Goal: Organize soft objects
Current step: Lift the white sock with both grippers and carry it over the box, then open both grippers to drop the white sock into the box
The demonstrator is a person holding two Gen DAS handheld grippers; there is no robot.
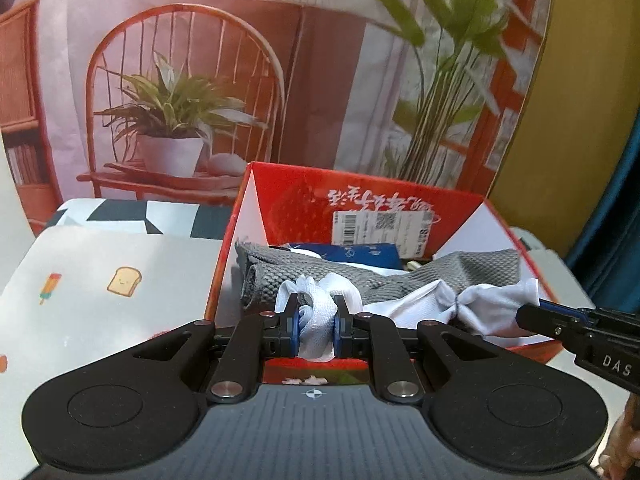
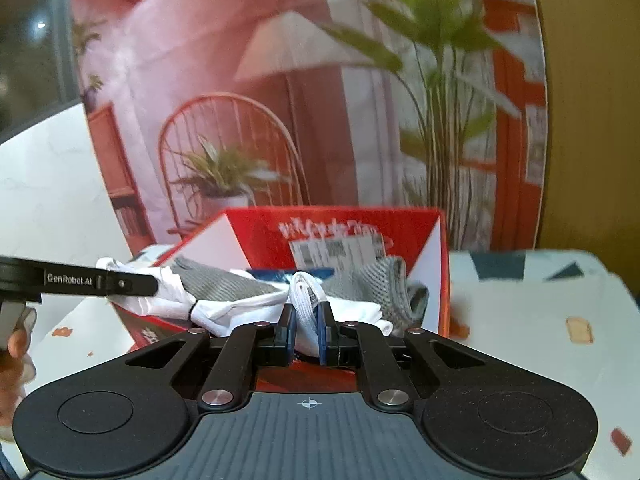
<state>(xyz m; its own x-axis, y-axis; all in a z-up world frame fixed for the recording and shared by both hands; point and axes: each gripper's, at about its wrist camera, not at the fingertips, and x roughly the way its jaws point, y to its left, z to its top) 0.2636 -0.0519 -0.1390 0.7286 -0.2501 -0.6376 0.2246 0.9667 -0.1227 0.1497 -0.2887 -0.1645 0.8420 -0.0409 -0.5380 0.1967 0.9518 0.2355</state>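
Left wrist view: left claw [image 1: 316, 326] is pinched tight on one bunched end of the white cloth [image 1: 420, 304], just over the near rim of the red box [image 1: 452, 208].
Right wrist view: right claw [image 2: 307, 330] is closed just as narrowly on another fold of that cloth, also at the box's near edge.
Cloth position: it spans between both claws, draped across the box front and lying on the grey knitted fabric [image 1: 360, 270] inside.
Cloth look: thin, limp, bright white, with a dark tie cinching it partway along; it may be paired gloves or socks, I cannot tell which.
Other contents: a blue packet [image 1: 368, 254] sits behind the grey piece.
Step judged: settling the cloth into the box.
Doing it well: lower both ends together, keep slack so nothing snags the rim, push past the edge, then release.
Surroundings: box stands on a counter [image 1: 100, 288] with a printed cover.
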